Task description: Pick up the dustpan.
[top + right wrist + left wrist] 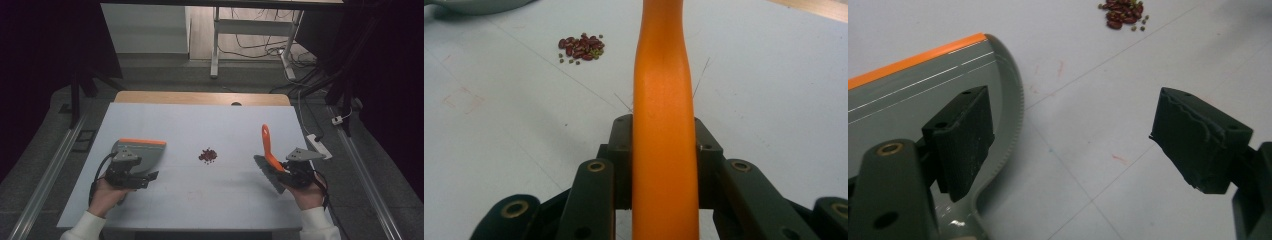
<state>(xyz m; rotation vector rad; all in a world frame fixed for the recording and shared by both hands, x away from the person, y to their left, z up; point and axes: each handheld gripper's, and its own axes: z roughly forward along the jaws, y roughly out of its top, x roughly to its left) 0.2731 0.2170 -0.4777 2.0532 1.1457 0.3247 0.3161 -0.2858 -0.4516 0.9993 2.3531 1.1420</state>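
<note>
High view: beans [207, 155] lie mid-table; the dustpan [142, 152] sits at nine o'clock, the brush [269, 152] at three, so sweeping has likely not begun.

Left gripper view: the left gripper [1088, 145] gapes wide, and the dustpan handle seems ungrasped.

Right gripper view: the right gripper [664, 165] clamps the brush's orange handle. Next, sweep toward nine.

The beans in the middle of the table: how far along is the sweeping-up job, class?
Done: the right tongs are shut on the orange-handled brush. In hand: the left tongs are open over the grey dustpan, not yet gripping it. Left: the pile of red and green beans sits unswept on the white table, apart from both brush and dustpan.
</note>
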